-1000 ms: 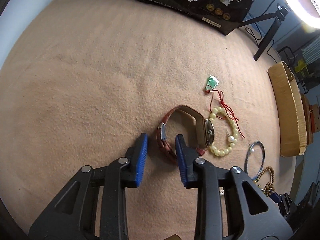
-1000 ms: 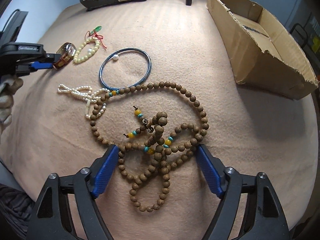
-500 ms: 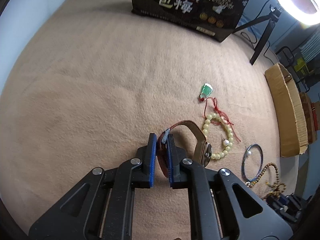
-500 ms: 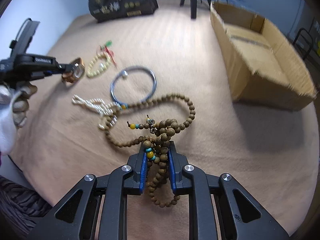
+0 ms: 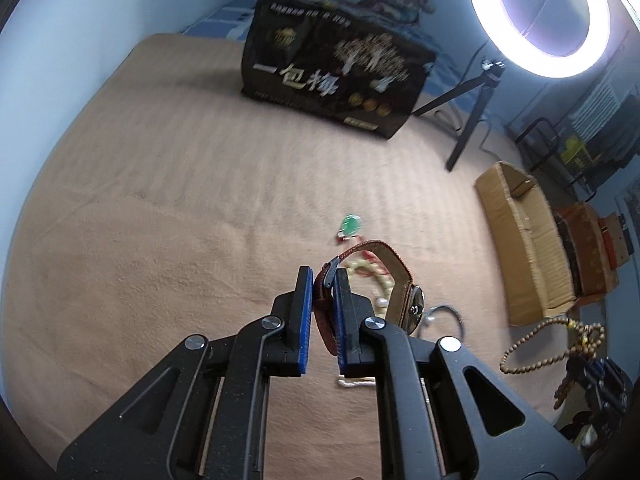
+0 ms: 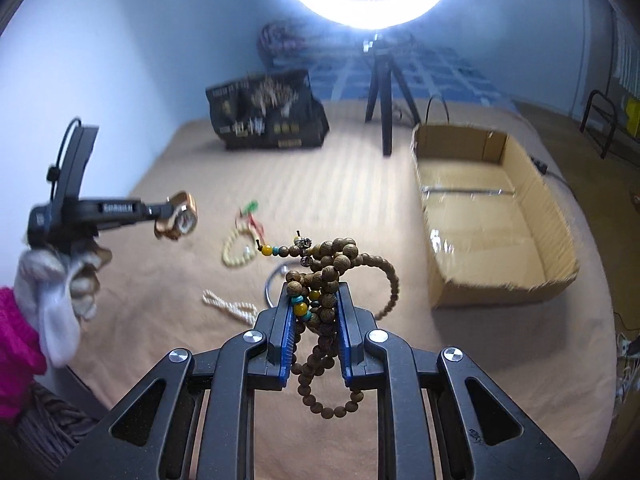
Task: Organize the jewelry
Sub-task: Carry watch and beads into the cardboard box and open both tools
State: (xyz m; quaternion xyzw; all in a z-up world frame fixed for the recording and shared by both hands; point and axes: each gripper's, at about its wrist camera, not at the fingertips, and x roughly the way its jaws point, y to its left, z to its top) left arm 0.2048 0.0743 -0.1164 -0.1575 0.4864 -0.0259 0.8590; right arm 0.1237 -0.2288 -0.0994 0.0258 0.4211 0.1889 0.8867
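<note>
- Since it fills both views, I begin with the tan blanket; only my right camera shows its near edge and the person's white-gloved hand holding my left gripper from the side.
- Next comes the ring light on its tripod; my left camera shows its whole ring, my right only the lower arc.
- Behind it, the black box with white characters reads sharply in my left view and is blurred in my right.
- My right camera looks down into the open cardboard box; my left sees only its side wall.
- My right gripper is clamped on the wooden bead necklace, lifted off the blanket, loops hanging below the jaws.
- My left gripper pinches the brown strap of the watch, held above the blanket; the watch face shows only to my right camera.
- Lying on the blanket are a yellow bead bracelet, a metal bangle, mostly hidden in my right view, and a white pearl strand.
- Smallest is the green pendant, beside the bracelet.
</note>
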